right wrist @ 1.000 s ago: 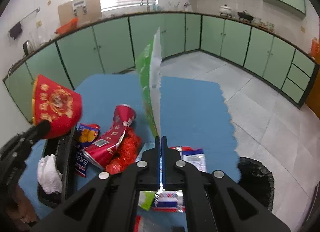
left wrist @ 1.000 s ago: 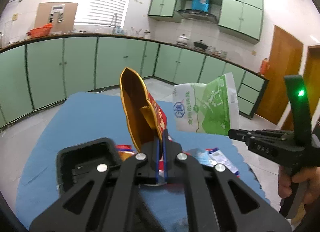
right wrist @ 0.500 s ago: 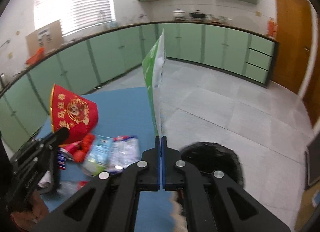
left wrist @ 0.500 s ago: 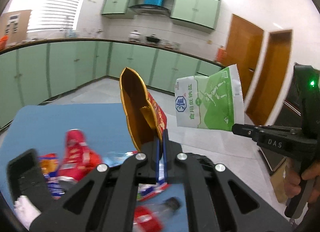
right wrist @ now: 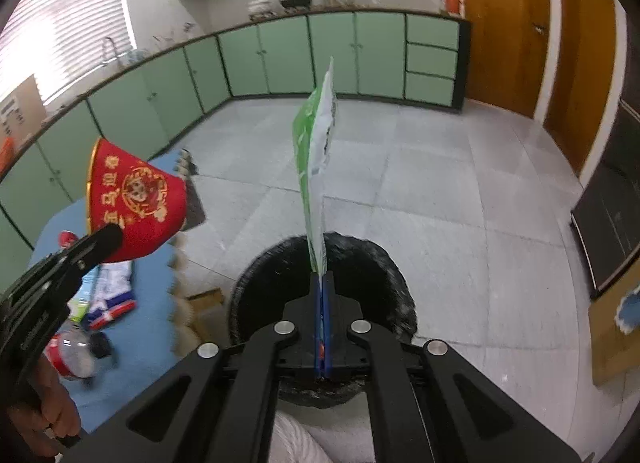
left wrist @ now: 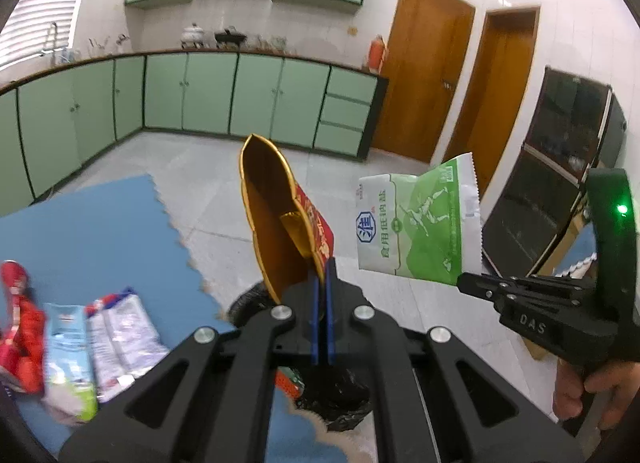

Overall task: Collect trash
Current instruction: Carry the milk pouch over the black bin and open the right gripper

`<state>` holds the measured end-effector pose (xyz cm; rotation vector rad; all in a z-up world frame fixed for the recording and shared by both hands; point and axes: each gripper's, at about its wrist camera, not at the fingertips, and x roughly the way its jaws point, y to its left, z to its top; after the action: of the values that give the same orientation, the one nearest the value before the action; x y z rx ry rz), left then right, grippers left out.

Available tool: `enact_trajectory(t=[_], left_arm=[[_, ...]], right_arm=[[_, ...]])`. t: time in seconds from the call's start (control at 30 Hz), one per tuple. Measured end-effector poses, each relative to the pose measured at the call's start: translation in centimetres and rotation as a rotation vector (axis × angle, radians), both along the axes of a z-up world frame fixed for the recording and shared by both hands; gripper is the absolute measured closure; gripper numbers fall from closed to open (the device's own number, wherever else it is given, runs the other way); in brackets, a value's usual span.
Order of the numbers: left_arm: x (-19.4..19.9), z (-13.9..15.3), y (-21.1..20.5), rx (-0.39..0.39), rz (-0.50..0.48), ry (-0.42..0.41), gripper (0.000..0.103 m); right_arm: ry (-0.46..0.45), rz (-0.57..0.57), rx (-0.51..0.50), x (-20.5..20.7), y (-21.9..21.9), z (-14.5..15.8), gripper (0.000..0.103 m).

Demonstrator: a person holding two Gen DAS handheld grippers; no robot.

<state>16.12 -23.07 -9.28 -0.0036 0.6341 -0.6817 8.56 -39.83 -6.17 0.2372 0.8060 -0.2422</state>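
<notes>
Over the black-lined bin (right wrist: 320,263) | my left gripper (left wrist: 320,287) clamps red-gold carton (left wrist: 280,223), right gripper (right wrist: 322,283) pinches green salt bag (right wrist: 316,151) | next, I judge: release both.

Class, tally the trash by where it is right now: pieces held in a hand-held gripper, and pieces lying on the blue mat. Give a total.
Held: 2, red-gold paper cup, green salt bag
On blue mat: 4, red wrapper, two white packets, plastic bottle
Total: 6

right gripper (left wrist: 464,286) — "DAS" | green salt bag (left wrist: 416,223) — possibly "食用低钠盐"
</notes>
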Motion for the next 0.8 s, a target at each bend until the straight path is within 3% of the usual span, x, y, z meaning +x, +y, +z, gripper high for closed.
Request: enact_trajectory(t=[0.3, 0.33, 0.4, 0.43, 0.47, 0.8], left_arm=[[4.5, -5.1, -4.5, 0.090, -0.031, 0.167, 0.098], [4.8, -5.4, -4.6, 0.093, -0.025, 0.174, 0.095], [5.5, -5.7, -4.7, 0.095, -0.019, 0.185, 0.077], [5.7, -5.8, -4.7, 0.097, -0.014, 0.186, 0.063], [6.0, -5.8, -4.7, 0.099, -0.010, 0.185, 0.061], [4.2, -3.8, -3.7, 0.097, 0.017, 0.123, 0.056]], right_arm=[[0.067, -0.043, 0.082, 0.8, -3.9, -5.3, 0.102], [0.076, -0.046, 0.089, 0.9, -4.2, -6.0, 0.102], [0.085, -0.049, 0.095, 1.1, -4.5, -6.8, 0.102], [0.090, -0.051, 0.101, 1.1, -4.7, -7.2, 0.102], [0.095, -0.052, 0.106, 1.2, -4.9, -7.6, 0.102], [0.132, -0.034, 0.128, 2.7, -4.7, -10.1, 0.102]])
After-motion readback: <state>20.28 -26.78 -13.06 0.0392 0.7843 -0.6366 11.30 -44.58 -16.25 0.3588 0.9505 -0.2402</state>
